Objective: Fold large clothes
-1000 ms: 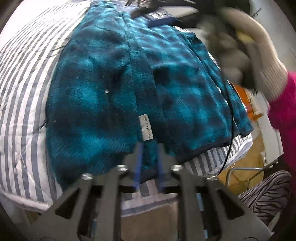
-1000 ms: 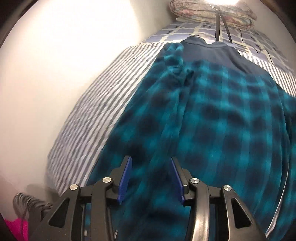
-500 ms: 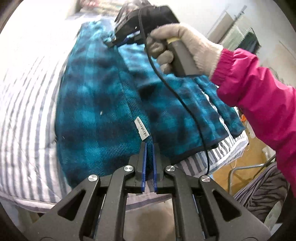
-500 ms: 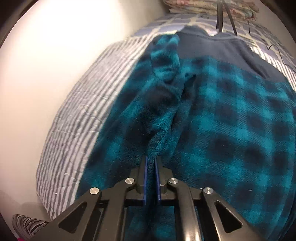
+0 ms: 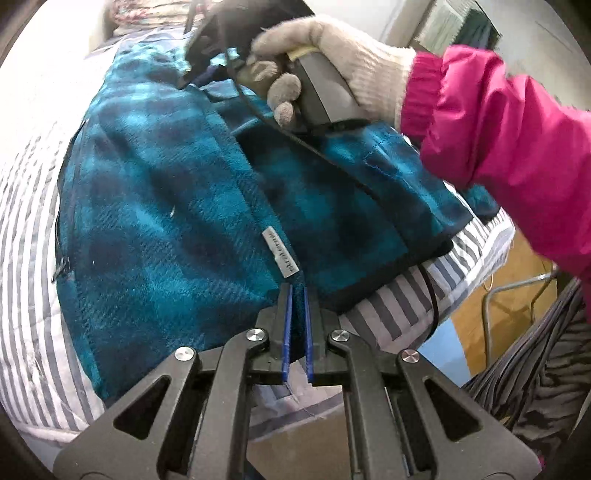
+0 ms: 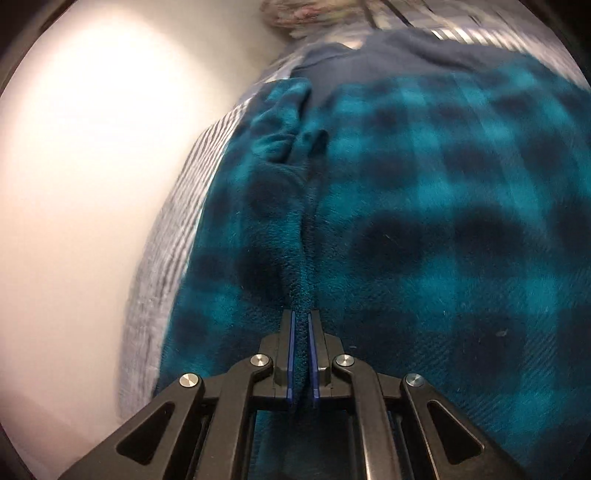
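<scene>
The teal-and-navy plaid fleece jacket (image 5: 159,206) lies spread across the grey-and-white striped quilt (image 5: 26,280) on the bed, its dark hem band running along the quilt's near edge. A small white woven label (image 5: 280,252) sits on the folded edge of the fleece, just above my left tool. There's a zip pocket with a dark puller (image 5: 62,266) on the jacket's left side.

My left gripper (image 5: 296,295) has its blue-padded jaws drawn close together, biting the fleece at the hem right below that label. Fabric fills the narrow slot between the pads.

Over in the right wrist view, the same plaid fleece jacket (image 6: 443,221) fills most of the frame, with a plain navy panel at its far end. My right gripper (image 6: 302,317) is pressed nearly closed too, pinching a ridge of fleece that rises into a crease running away from the tips. Striped quilt (image 6: 192,177) shows along the jacket's left side, with a pale wall beyond.

From the left wrist view I can see my right hand (image 5: 332,55) in a cream knitted glove, wrapped around the grey handle of the other tool, bright pink jacket sleeve (image 5: 517,155) behind it. A black cable (image 5: 332,162) trails from that tool across the fleece and down over the bed's edge. A floral pillow (image 5: 147,18) sits at the head of the bed.
</scene>
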A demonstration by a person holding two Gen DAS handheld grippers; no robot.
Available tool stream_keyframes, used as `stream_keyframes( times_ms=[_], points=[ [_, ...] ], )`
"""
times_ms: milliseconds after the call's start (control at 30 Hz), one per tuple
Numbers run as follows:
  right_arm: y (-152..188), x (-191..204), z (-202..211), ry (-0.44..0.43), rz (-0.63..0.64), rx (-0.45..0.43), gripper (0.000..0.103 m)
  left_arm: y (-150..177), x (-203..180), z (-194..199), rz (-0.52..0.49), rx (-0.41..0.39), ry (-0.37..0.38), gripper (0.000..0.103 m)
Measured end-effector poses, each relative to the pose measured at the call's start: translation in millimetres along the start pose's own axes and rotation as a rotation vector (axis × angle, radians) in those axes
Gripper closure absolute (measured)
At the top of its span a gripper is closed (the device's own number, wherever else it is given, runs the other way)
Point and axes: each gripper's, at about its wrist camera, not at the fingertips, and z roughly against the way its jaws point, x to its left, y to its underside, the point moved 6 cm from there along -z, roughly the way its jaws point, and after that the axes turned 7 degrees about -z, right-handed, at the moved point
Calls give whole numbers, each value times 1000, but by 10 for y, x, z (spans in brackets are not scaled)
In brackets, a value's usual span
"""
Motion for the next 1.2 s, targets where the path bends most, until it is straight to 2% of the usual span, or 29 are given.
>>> stream_keyframes(
  times_ms=[67, 167, 233, 267, 333, 367, 400, 500, 567, 633, 667, 733, 833, 933, 1033, 1167, 1200],
  points=[
    [5, 87, 128, 46, 31, -15, 84, 1, 23, 83, 15, -12, 22, 99],
    [71, 286, 432, 69, 111, -73, 84, 20, 76, 315, 45, -30, 75, 98],
    [251, 494, 624, 22, 172, -89, 83, 10, 155, 537, 80, -69, 119, 98],
    [401, 611, 705, -11, 201, -91, 82, -8, 219, 650, 93, -97, 116, 98],
    [628, 729, 734, -26, 227, -81, 77, -48, 416, 860, 112, -162, 53, 98],
    [774, 777, 702, -21, 235, -68, 76, -61, 552, 923, 133, -187, -1, 98],
    [891, 800, 647, -18, 238, -49, 76, -54, 707, 943, 177, -192, -35, 98],
    [1216, 734, 513, 9, 236, 10, 76, 64, 1082, 808, 286, -146, -63, 98],
    [1330, 641, 401, 28, 212, 39, 76, 218, 1177, 597, 279, -63, -108, 98],
    [1423, 591, 336, 53, 232, 26, 76, 398, 1205, 403, 243, 15, -157, 98],
    [1471, 613, 321, 72, 269, 8, 76, 412, 1184, 414, 215, -20, -176, 98],
    [1532, 635, 297, 101, 305, -16, 76, 396, 1162, 406, 171, -9, -200, 98],
    [1489, 648, 353, 105, 268, -4, 76, 378, 1229, 476, 233, -11, -159, 98],
    [1490, 707, 606, 29, 220, -6, 73, 289, 1224, 665, 280, -74, -132, 98],
    [1671, 818, 889, -55, 259, -9, 73, 168, 1155, 831, 264, -127, -111, 98],
    [2014, 910, 992, -74, 339, 78, 75, 74, 936, 786, 215, -125, -99, 98],
    [2113, 901, 996, -54, 366, 97, 75, 83, 872, 723, 198, -108, -101, 98]
  ],
)
